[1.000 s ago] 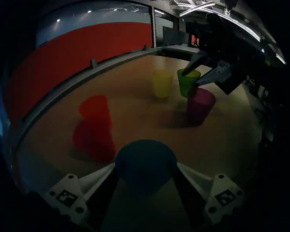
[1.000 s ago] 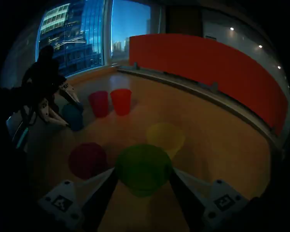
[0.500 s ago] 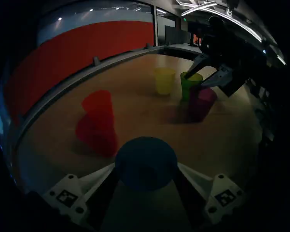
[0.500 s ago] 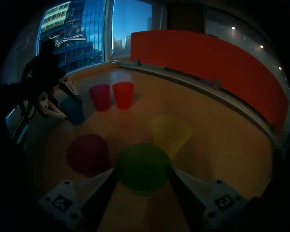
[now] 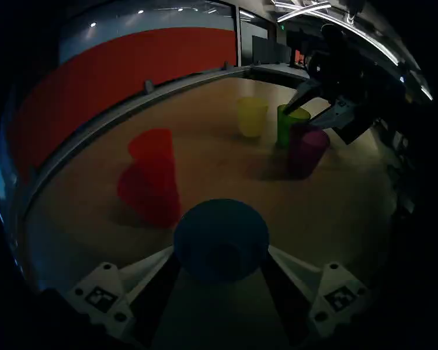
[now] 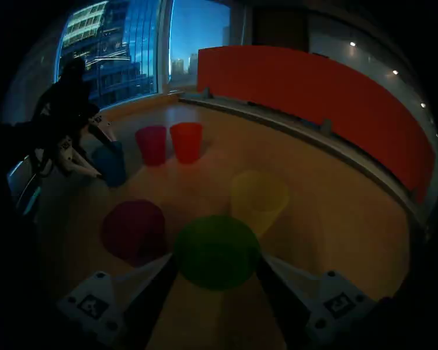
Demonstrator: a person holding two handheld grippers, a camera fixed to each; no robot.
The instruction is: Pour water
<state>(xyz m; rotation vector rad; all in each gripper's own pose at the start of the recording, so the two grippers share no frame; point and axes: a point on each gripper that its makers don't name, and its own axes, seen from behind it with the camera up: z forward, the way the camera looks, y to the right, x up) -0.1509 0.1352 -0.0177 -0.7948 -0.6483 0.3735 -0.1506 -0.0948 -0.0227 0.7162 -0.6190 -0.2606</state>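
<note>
- Works over a wide table (image 5: 236, 175), below and ahead of both claws.
- Near, ahead-left of the left gripper (image 5: 221, 259): two red cups (image 5: 152, 160), upright.
- Just ahead of the right gripper (image 6: 216, 262): purple cup (image 6: 132, 230) to its left, yellow cup (image 6: 259, 195) to its right; probably the nearer hand for filling either.
- Clamps green cup (image 6: 216, 248) between the right fingers, axis upright, mouth up.
- Clamps blue cup (image 5: 221, 233) between the left fingers, also upright; needs tipping forward to pour.
- Cannot tell whether either holds water.
</note>
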